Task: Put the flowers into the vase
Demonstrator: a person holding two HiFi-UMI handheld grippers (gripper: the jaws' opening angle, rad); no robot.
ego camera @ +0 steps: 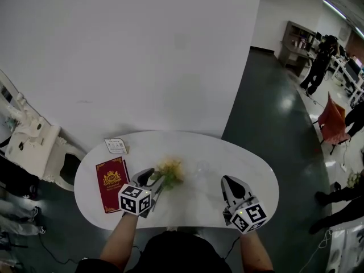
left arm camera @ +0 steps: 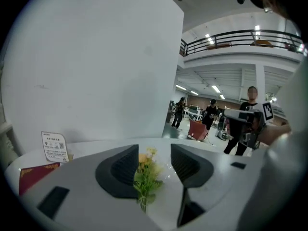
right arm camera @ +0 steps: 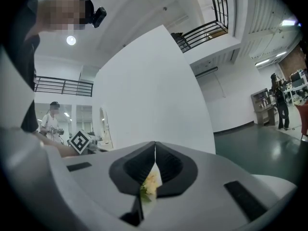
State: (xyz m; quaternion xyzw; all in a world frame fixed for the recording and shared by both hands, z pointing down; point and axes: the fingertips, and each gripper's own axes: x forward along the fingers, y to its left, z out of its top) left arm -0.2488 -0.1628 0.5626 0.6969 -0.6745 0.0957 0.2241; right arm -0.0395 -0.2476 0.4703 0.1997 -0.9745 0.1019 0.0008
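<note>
now | left claw (left arm camera: pixel 154 160) apart, flowers (left arm camera: pixel 147 177) between its jaws | right claw (right arm camera: pixel 155 150) closed, apart from flowers

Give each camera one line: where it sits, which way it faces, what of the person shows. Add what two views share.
Head view: on the person's head, facing steeply down at the white table; forearms, left gripper and right gripper show.
Left gripper view: on that gripper, facing along its parted jaws at the flowers between them; the right gripper shows at right.
Right gripper view: on that gripper, facing along its closed jaws toward a white wall; the left gripper's marker cube shows.
Shared: both gripper views show the flowers.
</note>
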